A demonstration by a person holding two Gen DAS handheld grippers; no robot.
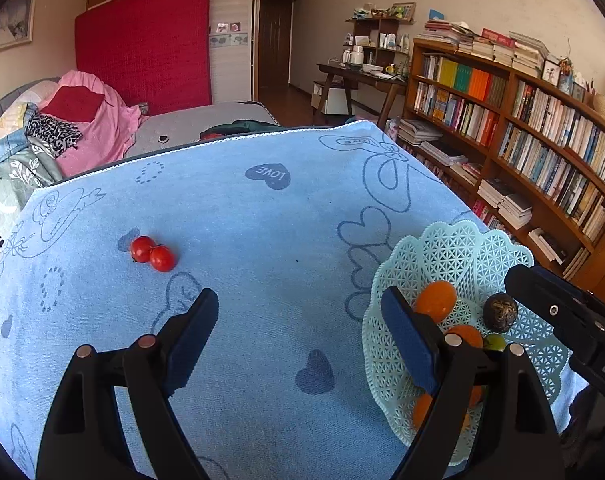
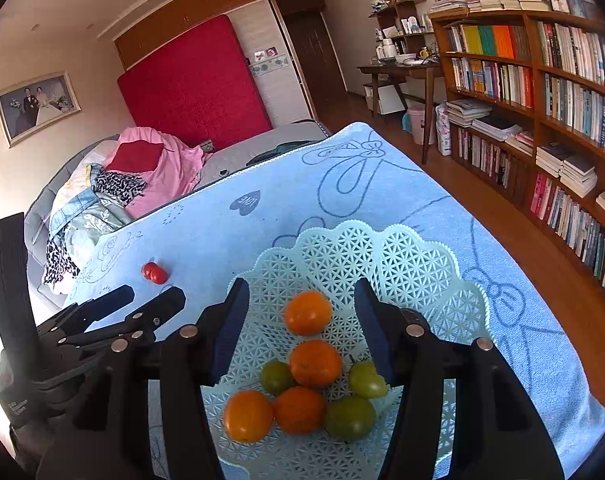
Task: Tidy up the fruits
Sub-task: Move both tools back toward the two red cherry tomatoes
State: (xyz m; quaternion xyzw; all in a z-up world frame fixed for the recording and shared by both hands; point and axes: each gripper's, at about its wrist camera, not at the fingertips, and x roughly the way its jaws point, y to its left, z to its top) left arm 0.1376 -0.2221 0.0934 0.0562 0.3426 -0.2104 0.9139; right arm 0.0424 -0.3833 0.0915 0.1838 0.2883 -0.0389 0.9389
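On the blue towel (image 1: 262,240) covering the counter, two red tomatoes (image 1: 153,254) lie touching each other, well apart from the pale green basket (image 2: 382,248) holding orange and green fruits (image 2: 315,362). Left gripper (image 1: 298,320) hovers over bare towel, jaws spread and empty. Right gripper (image 2: 302,320) hangs above the basket, jaws likewise spread.

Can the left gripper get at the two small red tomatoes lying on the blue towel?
Probably yes. The left gripper is open and empty, and only bare blue towel lies between it and the two small red tomatoes, ahead to its left. The pale green lattice basket sits off right.
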